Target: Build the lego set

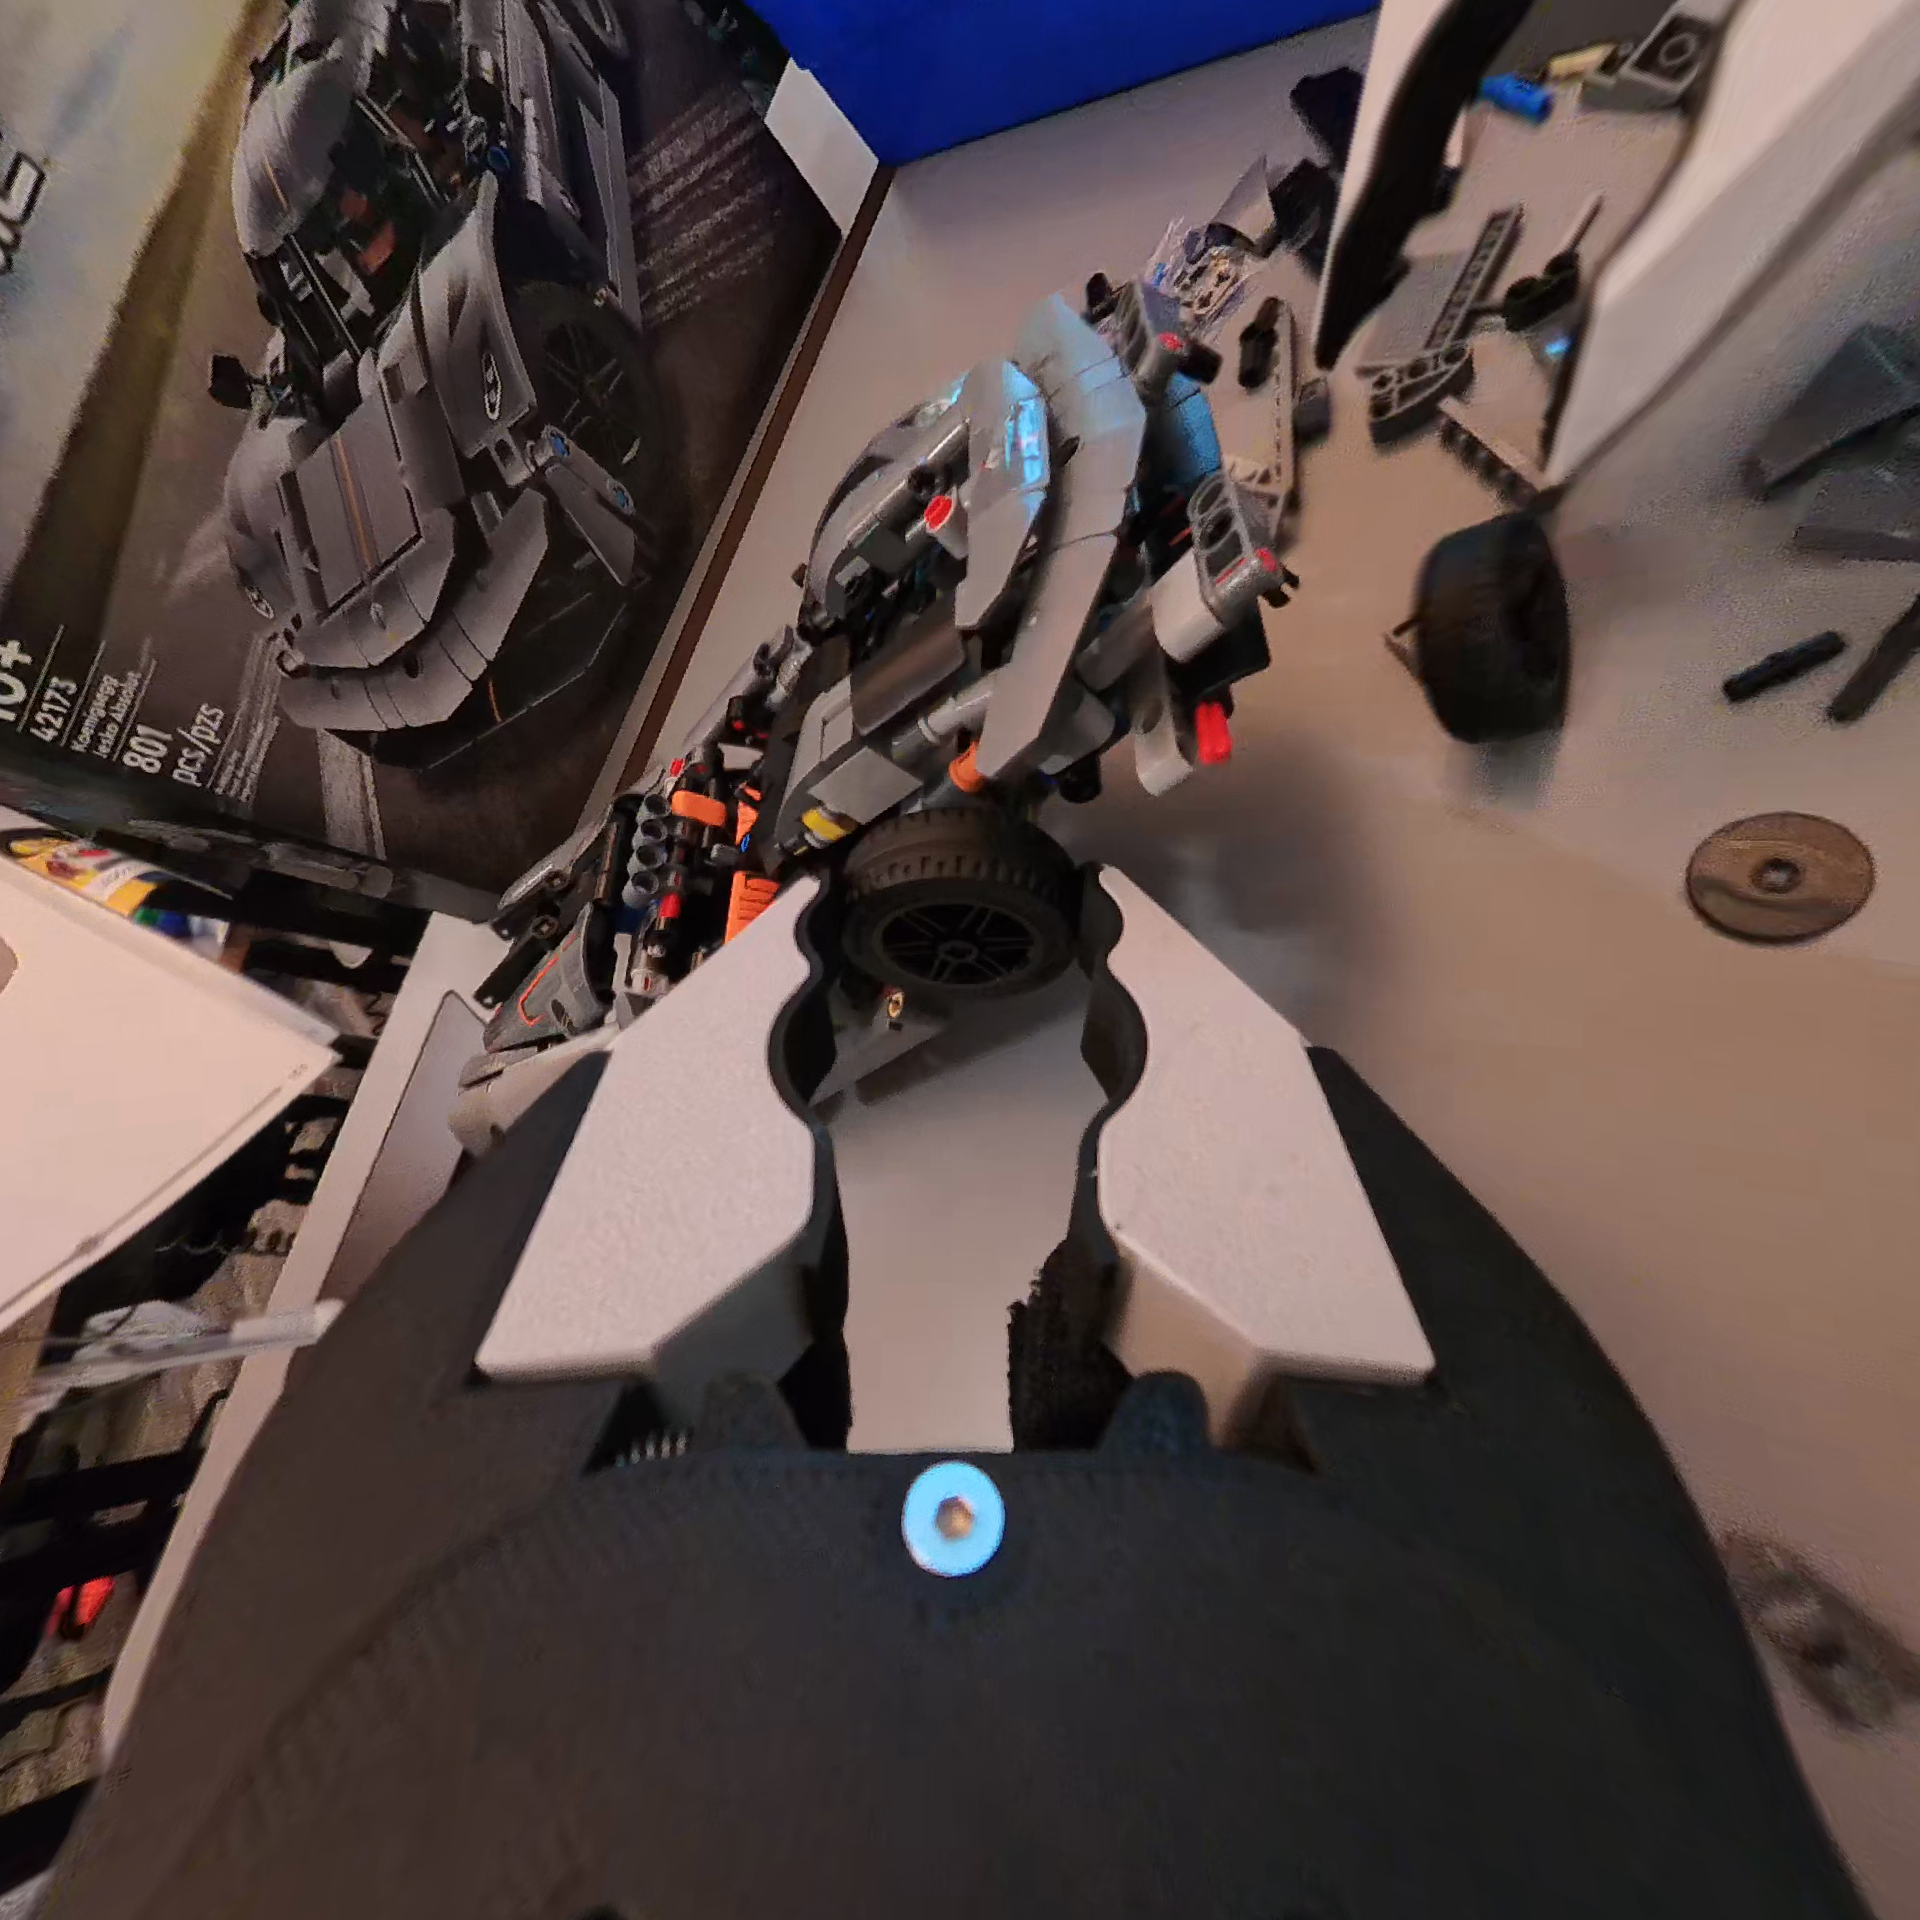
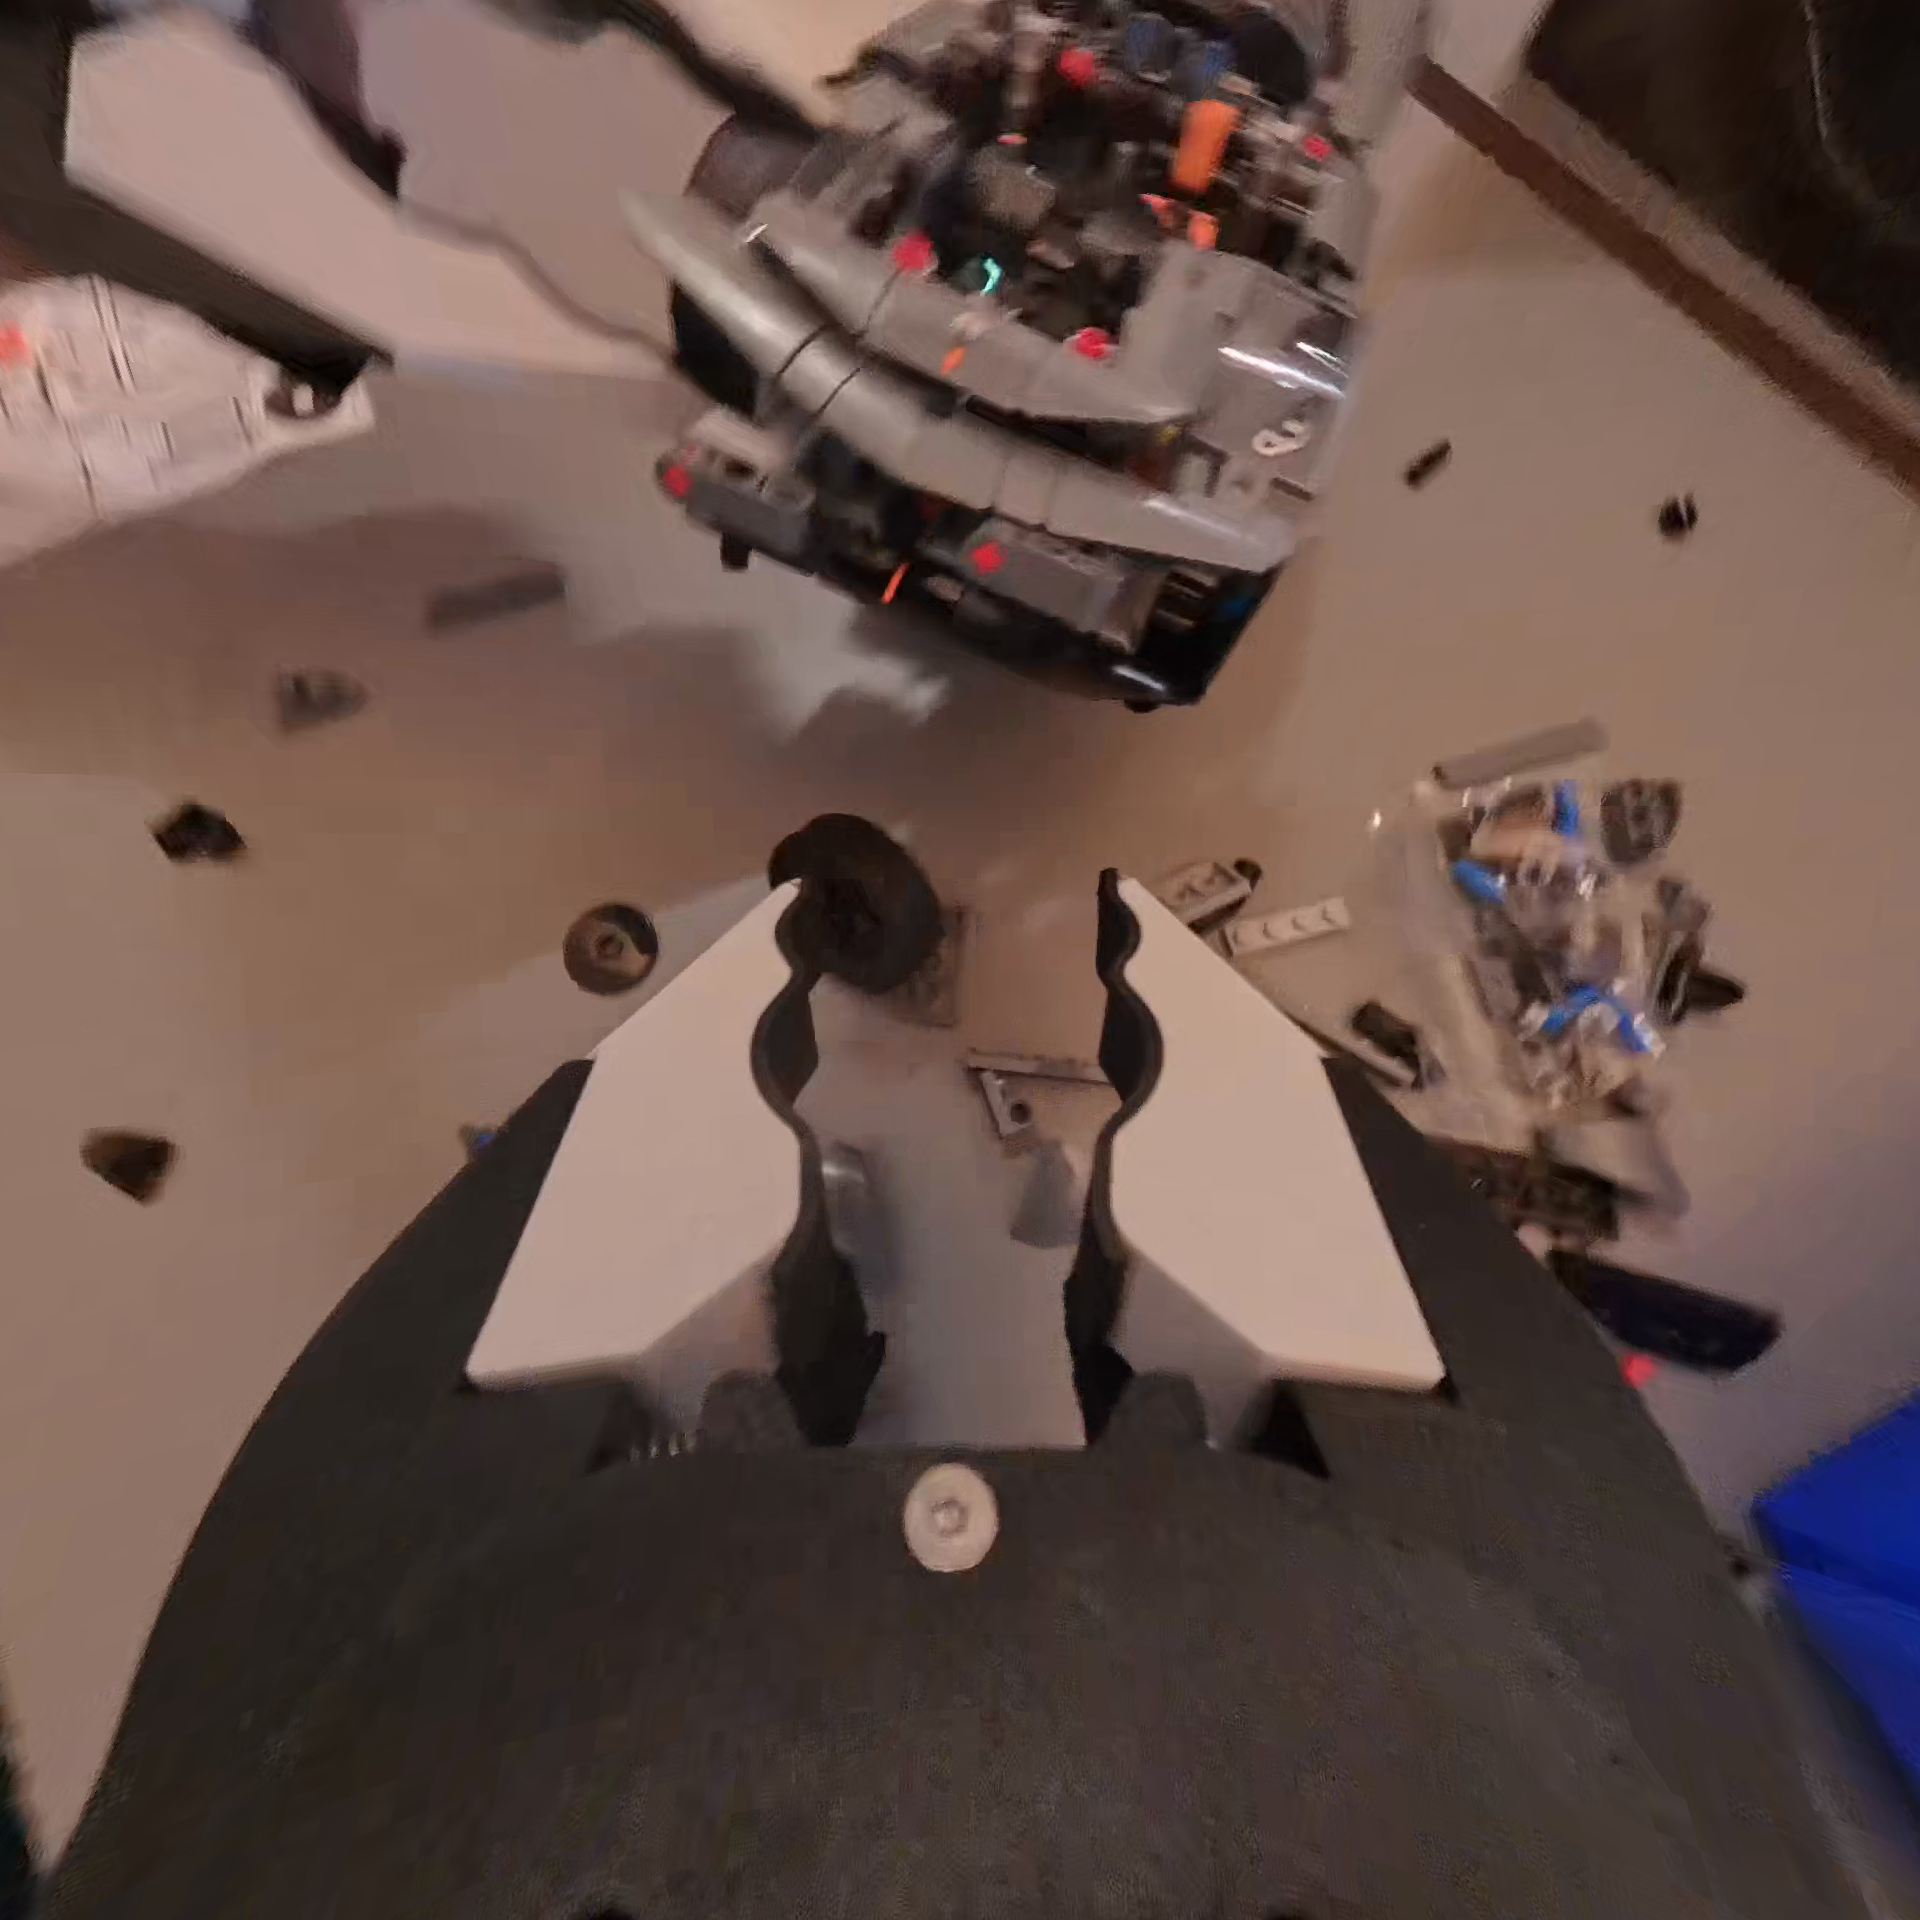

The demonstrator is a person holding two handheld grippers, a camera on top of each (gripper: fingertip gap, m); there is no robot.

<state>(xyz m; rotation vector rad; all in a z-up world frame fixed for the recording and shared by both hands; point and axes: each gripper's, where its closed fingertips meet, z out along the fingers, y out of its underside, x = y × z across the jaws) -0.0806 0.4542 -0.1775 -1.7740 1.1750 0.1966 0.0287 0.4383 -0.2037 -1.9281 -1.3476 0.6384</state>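
While the half-built toy car (image 1: 997, 623) is seen tipped up on the pale table (image 1: 1455, 1143), its mounted wheel (image 1: 961, 914) sits right between the tips of the left gripper (image 1: 956, 914), and the jaws look closed around it, though a firm squeeze cannot be told for sure. The right gripper (image 2: 951, 904) is held wide apart with nothing in it, just above a loose black tyre (image 2: 862, 904) lying on the table. The car is judged to be light but easy to break, because many small grey panels are only clicked on. It should be held by the wheel or the hard frame under it, not by the thin panels. The tyre looks soft and rubbery, so it should be pinched gently across its sides.
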